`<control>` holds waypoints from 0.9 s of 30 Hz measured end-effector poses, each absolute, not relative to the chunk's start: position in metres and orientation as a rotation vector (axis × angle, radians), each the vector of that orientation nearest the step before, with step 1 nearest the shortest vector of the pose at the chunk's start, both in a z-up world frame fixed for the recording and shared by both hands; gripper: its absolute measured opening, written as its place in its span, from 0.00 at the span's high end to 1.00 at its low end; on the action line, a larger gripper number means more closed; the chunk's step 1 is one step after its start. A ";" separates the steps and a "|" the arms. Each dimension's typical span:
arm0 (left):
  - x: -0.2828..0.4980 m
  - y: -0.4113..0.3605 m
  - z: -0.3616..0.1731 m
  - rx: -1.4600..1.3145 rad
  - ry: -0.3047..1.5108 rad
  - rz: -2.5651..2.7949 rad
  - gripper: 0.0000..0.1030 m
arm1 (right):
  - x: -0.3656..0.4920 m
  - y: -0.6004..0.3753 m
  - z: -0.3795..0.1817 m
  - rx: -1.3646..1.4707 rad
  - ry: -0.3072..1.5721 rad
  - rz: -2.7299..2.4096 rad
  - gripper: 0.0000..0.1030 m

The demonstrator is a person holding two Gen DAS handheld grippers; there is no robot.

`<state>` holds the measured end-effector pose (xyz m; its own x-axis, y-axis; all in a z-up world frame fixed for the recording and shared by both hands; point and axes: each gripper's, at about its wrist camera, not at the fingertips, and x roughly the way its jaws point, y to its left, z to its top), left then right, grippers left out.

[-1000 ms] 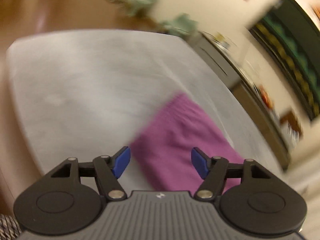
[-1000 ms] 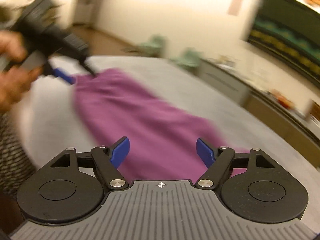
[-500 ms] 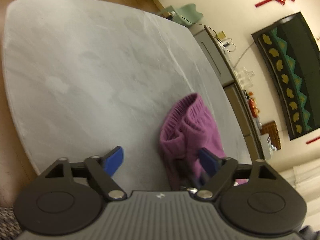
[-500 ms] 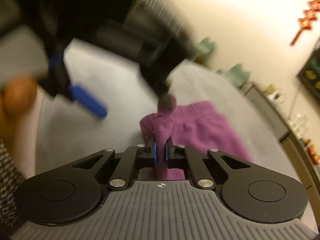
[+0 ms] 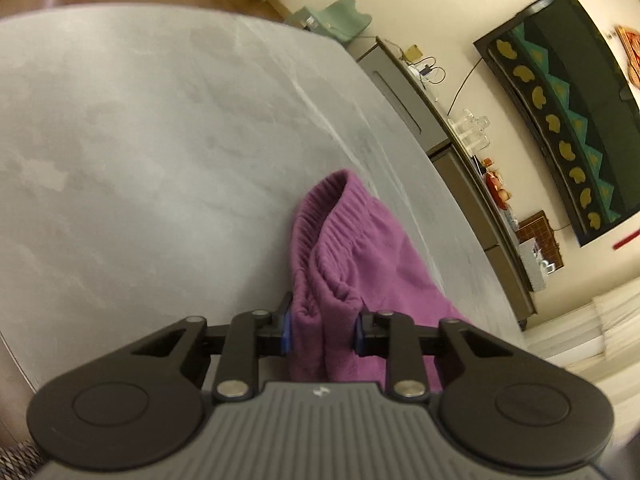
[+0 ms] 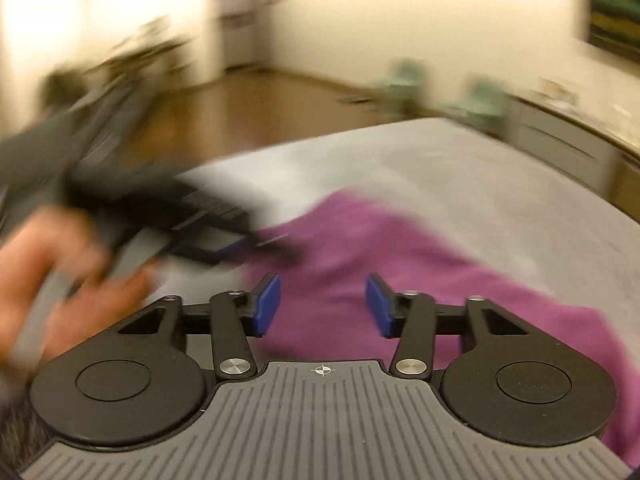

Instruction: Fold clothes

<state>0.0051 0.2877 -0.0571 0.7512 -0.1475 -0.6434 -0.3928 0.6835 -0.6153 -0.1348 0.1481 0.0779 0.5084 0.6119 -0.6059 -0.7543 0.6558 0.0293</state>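
Observation:
Purple pants [image 5: 352, 248] lie on a grey marble table [image 5: 140, 140]. In the left wrist view my left gripper [image 5: 322, 330] is shut on a bunched fold of the ribbed waistband, which rises beyond the blue pads. In the blurred right wrist view the purple pants [image 6: 400, 256] stretch across the table [image 6: 460, 168]. My right gripper [image 6: 323, 306] is open and empty just above the fabric. The left gripper [image 6: 240, 246] shows there as a dark blur at the left edge of the cloth, held by a hand [image 6: 60, 280].
A low cabinet [image 5: 460, 148] with glasses and small items runs beyond the table's far right edge. Two green chairs [image 5: 336, 16] stand on the wooden floor past the far end. A dark wall hanging [image 5: 560, 92] is on the right wall.
My left gripper has closed on the waistband. My right gripper, shut on the cloth half a second ago, has opened and let go, and the view has swung.

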 end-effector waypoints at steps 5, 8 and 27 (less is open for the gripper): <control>-0.007 0.250 -0.027 -0.611 0.659 0.191 0.77 | -0.077 0.129 0.060 -0.149 0.715 0.693 0.80; -0.015 0.207 -0.006 -0.363 0.583 0.207 0.77 | -0.042 0.118 0.049 -0.088 0.768 0.608 0.83; -0.045 0.041 -0.005 0.201 0.578 -0.379 0.37 | 0.088 0.070 -0.089 0.063 0.851 0.419 0.47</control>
<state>-0.0453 0.0412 -0.0047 0.7712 -0.2919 -0.5657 0.4032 0.9116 0.0794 0.0877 0.0696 -0.0886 0.5828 0.3837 -0.7163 -0.3341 0.9167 0.2193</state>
